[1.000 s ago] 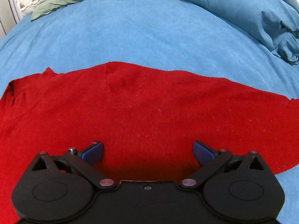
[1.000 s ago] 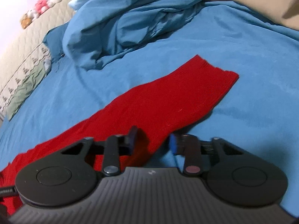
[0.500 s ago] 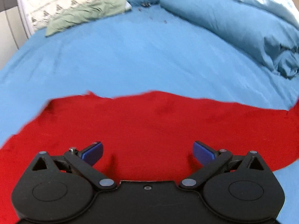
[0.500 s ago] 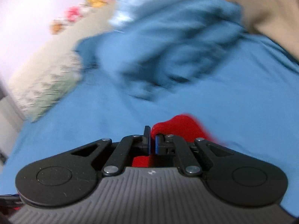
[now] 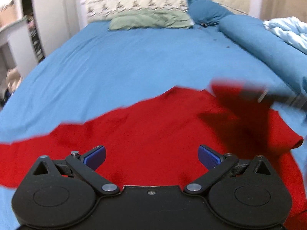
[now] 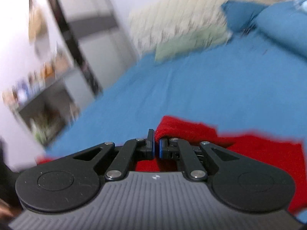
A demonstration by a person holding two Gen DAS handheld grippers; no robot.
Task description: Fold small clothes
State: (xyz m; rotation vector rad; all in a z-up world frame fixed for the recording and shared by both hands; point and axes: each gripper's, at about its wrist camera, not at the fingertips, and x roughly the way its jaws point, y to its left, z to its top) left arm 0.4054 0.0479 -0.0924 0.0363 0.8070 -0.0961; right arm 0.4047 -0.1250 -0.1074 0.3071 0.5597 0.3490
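While the right gripper is pinching one end of the red knit garment between nearly closed jaws, the left gripper is hovering over the cloth with its blue pads spread wide, holding nothing. The garment is lying across the blue bedsheet, its gripped end lifted and doubling over (blurred in the left view). The fold seems best served by carrying that end low and level, edges aligned. The knit is looking soft, fuzzy and limp.

Left tool spread wide; right tool pinched closed.
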